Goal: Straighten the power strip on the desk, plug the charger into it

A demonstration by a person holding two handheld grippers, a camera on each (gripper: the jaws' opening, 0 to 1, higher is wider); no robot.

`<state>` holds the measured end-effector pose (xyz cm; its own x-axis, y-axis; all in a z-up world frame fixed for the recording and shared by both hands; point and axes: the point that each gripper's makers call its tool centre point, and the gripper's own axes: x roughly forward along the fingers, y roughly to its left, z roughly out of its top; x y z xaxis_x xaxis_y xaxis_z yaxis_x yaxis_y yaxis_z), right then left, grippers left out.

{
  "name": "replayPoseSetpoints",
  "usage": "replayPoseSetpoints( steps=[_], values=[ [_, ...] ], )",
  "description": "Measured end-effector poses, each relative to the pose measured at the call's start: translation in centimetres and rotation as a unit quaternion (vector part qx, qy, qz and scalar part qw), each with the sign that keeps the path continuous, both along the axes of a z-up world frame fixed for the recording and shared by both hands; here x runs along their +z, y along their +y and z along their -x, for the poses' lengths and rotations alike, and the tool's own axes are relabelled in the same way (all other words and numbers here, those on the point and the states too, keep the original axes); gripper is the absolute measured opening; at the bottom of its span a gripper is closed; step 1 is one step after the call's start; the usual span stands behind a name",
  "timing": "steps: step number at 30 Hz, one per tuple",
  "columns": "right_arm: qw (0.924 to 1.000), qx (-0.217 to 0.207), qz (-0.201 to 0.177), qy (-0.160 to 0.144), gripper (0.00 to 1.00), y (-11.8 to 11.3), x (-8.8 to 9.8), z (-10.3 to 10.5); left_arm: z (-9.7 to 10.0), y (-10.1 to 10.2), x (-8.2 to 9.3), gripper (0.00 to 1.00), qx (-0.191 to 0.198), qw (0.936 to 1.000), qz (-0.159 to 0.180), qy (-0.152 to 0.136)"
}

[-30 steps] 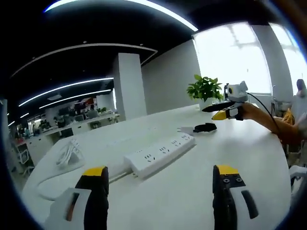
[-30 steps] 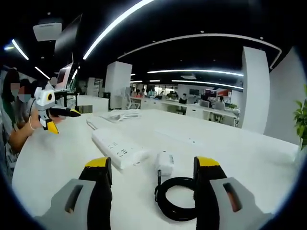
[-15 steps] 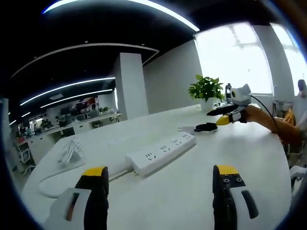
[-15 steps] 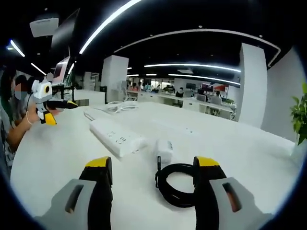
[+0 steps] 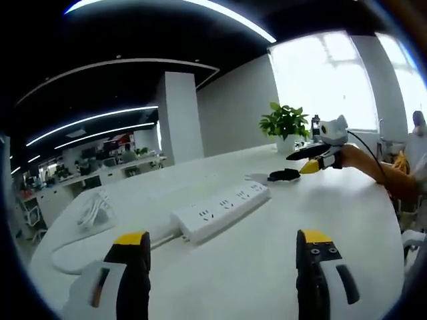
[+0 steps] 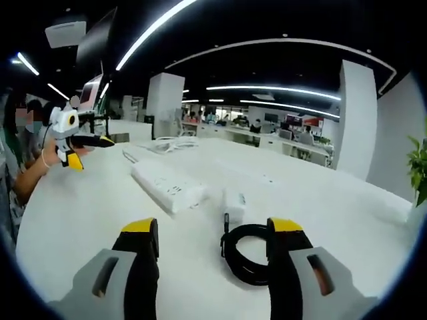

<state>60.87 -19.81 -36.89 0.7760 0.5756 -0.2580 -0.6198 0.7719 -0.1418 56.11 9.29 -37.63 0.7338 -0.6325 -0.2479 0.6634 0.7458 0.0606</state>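
A white power strip (image 5: pixel 220 212) lies slanted across the white desk (image 5: pixel 267 267), a short way beyond my open left gripper (image 5: pixel 223 243), which holds nothing. Its white cord runs off to the left to a coiled bundle (image 5: pixel 95 212). In the right gripper view the same power strip (image 6: pixel 168 188) lies left of centre, with the white charger (image 6: pixel 233 201) and its coiled black cable (image 6: pixel 245 252) just ahead of my open, empty right gripper (image 6: pixel 213 230). The right gripper (image 5: pixel 320 150) hovers above the charger cable (image 5: pixel 283 176) in the left gripper view. The left gripper (image 6: pixel 72 137) hangs at the far left.
A potted plant (image 5: pixel 285 125) stands at the desk's far end by a bright window. A person's sleeve (image 5: pixel 373 170) reaches in from the right. A person (image 6: pixel 23 160) sits at the desk's left edge. Office desks and a white pillar (image 6: pixel 163 103) lie beyond.
The right gripper has tipped slightly toward the desk, so the charger and cable sit a little lower and nearer in its view. The left gripper has hardly moved.
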Motion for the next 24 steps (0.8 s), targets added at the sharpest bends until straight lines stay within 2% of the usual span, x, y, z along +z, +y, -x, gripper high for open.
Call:
replayPoseSetpoints(
  steps=[15, 24],
  values=[
    [0.9964, -0.003, 0.054, 0.065, 0.61, -0.9, -0.8, -0.8, 0.0, 0.6, 0.3, 0.92, 0.0, 1.0, 0.007, 0.007],
    [0.9941, 0.0, 0.069, 0.083, 0.6, -1.2, -1.1, -0.9, 0.0, 0.5, 0.1, 0.92, -0.001, 1.0, 0.001, 0.01]
  ],
)
